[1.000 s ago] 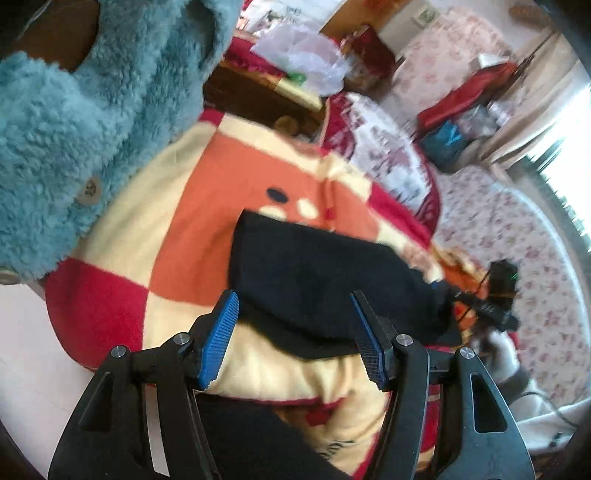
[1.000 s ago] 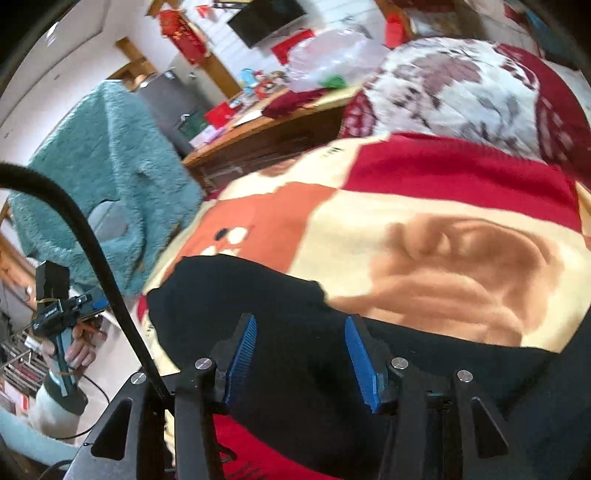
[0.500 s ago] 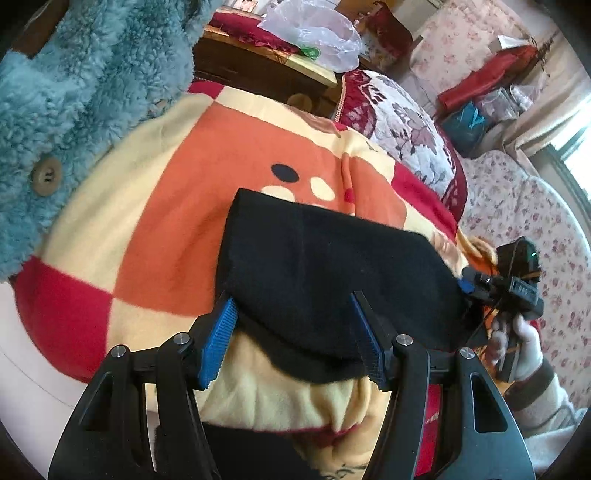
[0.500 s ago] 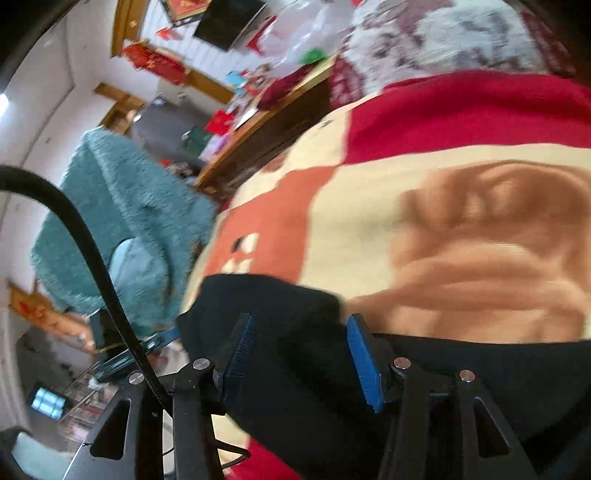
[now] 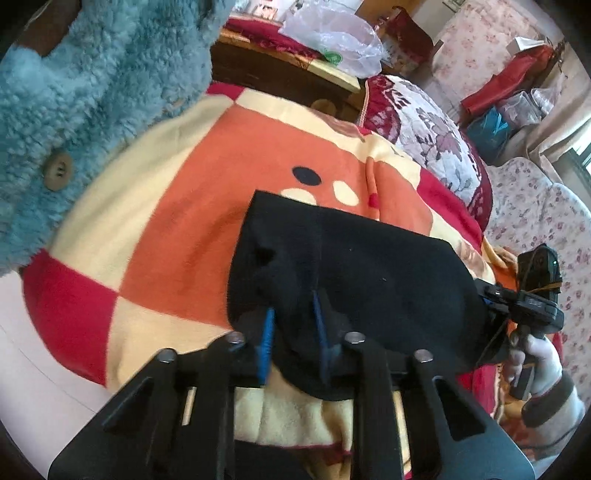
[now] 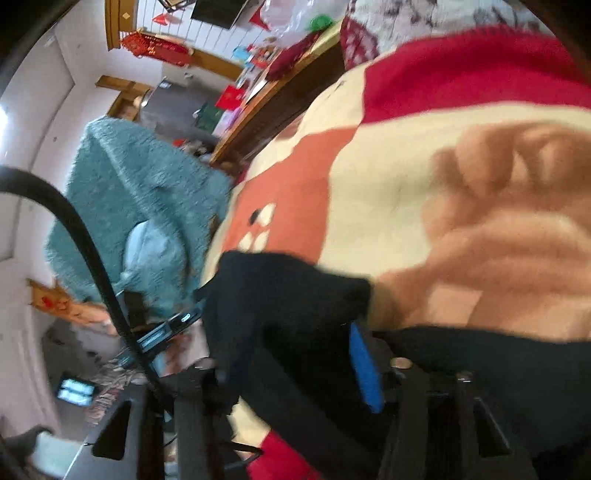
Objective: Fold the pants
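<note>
Black pants (image 5: 369, 266) lie folded on an orange, cream and red blanket (image 5: 177, 221). My left gripper (image 5: 291, 321) is at their near left corner, its jaws closing, and the blue pads (image 5: 266, 339) pinch a ridge of black cloth. At the pants' right edge a gloved hand (image 5: 535, 369) holds my right gripper (image 5: 484, 295). In the right wrist view the pants (image 6: 288, 295) are bunched up between the closing jaws of my right gripper (image 6: 291, 354). Cloth hides its left finger and lies against the right blue pad (image 6: 364, 365). This view is blurred.
A teal fleece coat (image 5: 74, 92) hangs at the blanket's left edge, also visible (image 6: 140, 177) in the right wrist view. A wooden table (image 5: 280, 74) with a plastic bag (image 5: 332, 33) stands behind, a floral sofa (image 5: 528, 206) at right. A black cable (image 6: 85, 240) arcs nearby.
Both grippers sank onto the pants' near edge. The left jaws went from wide open to pinched on the cloth. Cloth has bunched up between the right jaws.
</note>
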Demonstrator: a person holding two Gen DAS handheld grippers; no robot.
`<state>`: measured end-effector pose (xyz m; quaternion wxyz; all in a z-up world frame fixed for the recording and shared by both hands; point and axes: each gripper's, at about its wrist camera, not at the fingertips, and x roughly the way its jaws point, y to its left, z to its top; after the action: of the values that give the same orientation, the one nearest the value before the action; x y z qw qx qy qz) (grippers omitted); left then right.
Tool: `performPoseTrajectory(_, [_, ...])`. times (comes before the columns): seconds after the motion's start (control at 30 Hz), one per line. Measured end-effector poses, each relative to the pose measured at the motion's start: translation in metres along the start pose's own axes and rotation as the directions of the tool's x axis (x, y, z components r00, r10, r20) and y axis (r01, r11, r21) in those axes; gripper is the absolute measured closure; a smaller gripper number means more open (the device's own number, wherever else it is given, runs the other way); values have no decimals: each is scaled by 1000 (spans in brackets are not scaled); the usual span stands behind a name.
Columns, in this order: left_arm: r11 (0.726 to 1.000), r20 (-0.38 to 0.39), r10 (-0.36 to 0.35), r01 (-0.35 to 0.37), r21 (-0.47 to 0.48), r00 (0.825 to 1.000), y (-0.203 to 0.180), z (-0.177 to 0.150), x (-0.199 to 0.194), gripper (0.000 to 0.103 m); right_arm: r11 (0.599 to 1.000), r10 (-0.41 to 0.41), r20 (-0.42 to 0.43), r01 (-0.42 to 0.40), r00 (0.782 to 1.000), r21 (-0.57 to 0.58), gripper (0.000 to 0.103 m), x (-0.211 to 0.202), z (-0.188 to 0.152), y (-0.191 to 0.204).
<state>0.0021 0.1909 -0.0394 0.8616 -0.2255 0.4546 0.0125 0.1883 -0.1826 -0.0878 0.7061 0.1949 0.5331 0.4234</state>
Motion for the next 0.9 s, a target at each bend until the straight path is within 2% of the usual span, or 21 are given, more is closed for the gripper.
performPoseTrajectory(0.03, [1000, 11, 13, -13, 9, 1000, -2, -1, -4, 91, 998, -38, 20, 39, 999, -39, 85, 2, 0, 5])
performPoseTrajectory(0.2, [998, 37, 35, -37, 58, 999, -7, -16, -18, 92, 983, -137, 150, 153, 979, -101, 89, -13, -6, 14])
performPoseTrajectory(0.3, [997, 23, 62, -63, 38, 998, -4, -18, -14, 92, 958, -236, 94, 248, 967, -145, 89, 11, -13, 13])
performPoseTrajectory(0.37, [997, 23, 73, -73, 20, 997, -4, -17, -18, 91, 944, -266, 127, 285, 955, -165, 88, 12, -15, 13])
performPoseTrajectory(0.47, [994, 32, 106, -107, 23, 994, -8, -17, -29, 91, 959, -246, 143, 262, 959, -108, 79, -5, -17, 16])
performPoseTrajectory(0.53, [987, 57, 146, -149, 59, 988, -15, -19, -40, 78, 961, -244, 166, 262, 955, -91, 60, -24, -22, 18])
performPoseTrajectory(0.57, [983, 73, 158, -164, 77, 985, -18, -20, -45, 66, 961, -243, 192, 263, 951, -87, 58, -40, -28, 17])
performPoseTrajectory(0.6, [981, 89, 162, -170, 93, 983, -22, -21, -50, 61, 959, -250, 211, 272, 945, -79, 57, -53, -33, 16])
performPoseTrajectory(0.73, [979, 129, 138, -155, 129, 982, -42, -21, -66, 59, 933, -346, 275, 361, 897, -3, 57, -114, -54, -6])
performPoseTrajectory(0.9, [983, 67, -3, -10, 184, 998, -80, -16, -54, 57, 870, -492, 285, 474, 822, 136, 51, -176, -56, -48])
